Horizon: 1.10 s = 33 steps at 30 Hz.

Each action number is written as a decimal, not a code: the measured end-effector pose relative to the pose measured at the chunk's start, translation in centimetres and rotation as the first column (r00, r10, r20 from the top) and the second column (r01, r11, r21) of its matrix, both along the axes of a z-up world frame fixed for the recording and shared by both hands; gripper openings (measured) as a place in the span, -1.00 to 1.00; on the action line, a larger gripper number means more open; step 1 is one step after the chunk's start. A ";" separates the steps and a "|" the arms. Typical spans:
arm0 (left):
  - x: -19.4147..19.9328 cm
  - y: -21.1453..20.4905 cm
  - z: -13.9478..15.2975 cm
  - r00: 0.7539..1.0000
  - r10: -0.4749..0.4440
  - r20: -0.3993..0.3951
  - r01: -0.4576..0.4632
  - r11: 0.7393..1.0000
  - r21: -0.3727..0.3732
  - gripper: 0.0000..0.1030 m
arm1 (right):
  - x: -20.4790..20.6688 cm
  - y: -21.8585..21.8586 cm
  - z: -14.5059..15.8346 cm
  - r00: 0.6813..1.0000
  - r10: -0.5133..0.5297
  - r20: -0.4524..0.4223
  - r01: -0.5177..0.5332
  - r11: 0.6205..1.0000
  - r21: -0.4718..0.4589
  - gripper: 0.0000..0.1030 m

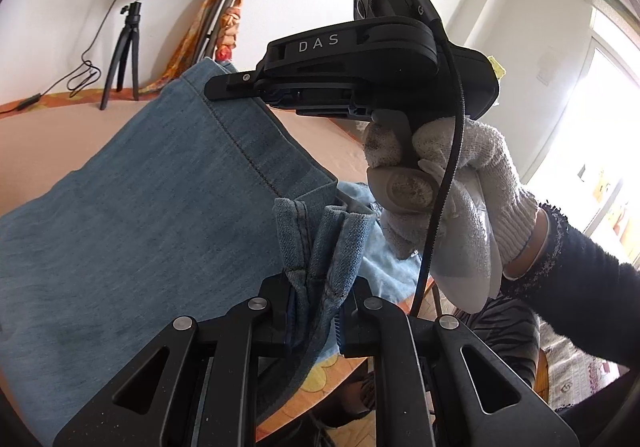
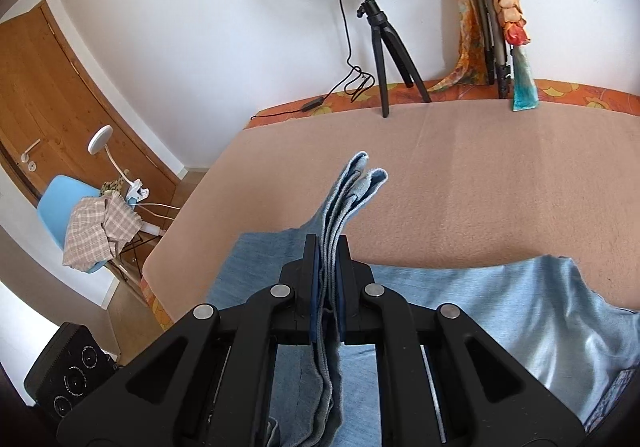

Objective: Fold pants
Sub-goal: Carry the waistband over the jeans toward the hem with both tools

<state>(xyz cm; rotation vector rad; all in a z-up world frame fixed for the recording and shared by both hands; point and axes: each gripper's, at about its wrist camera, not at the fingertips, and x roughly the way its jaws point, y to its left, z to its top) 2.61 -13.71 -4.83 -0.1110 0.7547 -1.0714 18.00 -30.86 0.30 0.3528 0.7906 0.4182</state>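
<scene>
Seen from the left wrist, the left hand-held gripper [image 1: 316,311] is clamped on a bunched hem of blue denim pants [image 1: 140,215]. Most of the fabric spreads to the left over a pink-covered bench [image 1: 48,135]. To the right, a gloved hand [image 1: 448,199] holds the right hand-held gripper [image 1: 224,87], whose tips pinch the far edge of the cloth.

From the right wrist, that gripper [image 2: 328,279] is closed on several stacked layers of denim [image 2: 352,199], lifted above the bench. Paler fabric lies flat near and right.

Judging by this, a fold is mid-carry: both edges are raised, not yet laid down, and further folds likely remain.
</scene>
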 end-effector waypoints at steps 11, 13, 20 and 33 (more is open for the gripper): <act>-1.2 -5.3 0.3 0.995 -0.103 0.011 0.103 0.995 0.015 -0.75 | -3.1 -5.6 0.3 0.996 -0.086 0.003 0.086 0.996 -0.023 -0.85; -1.3 -6.3 0.4 0.993 -0.119 0.010 0.119 0.993 0.015 -0.75 | -3.7 -6.6 0.5 0.995 -0.101 0.008 0.102 0.994 -0.027 -0.85; -1.5 -10.3 1.2 0.983 -0.182 0.018 0.182 0.983 0.006 -0.75 | -5.7 -10.6 1.3 0.987 -0.159 0.027 0.160 0.986 -0.040 -0.85; -1.0 -18.3 -0.1 0.952 -0.305 -0.007 0.305 0.952 0.041 -0.75 | -9.7 -18.8 0.3 0.959 -0.283 0.014 0.283 0.959 -0.034 -0.86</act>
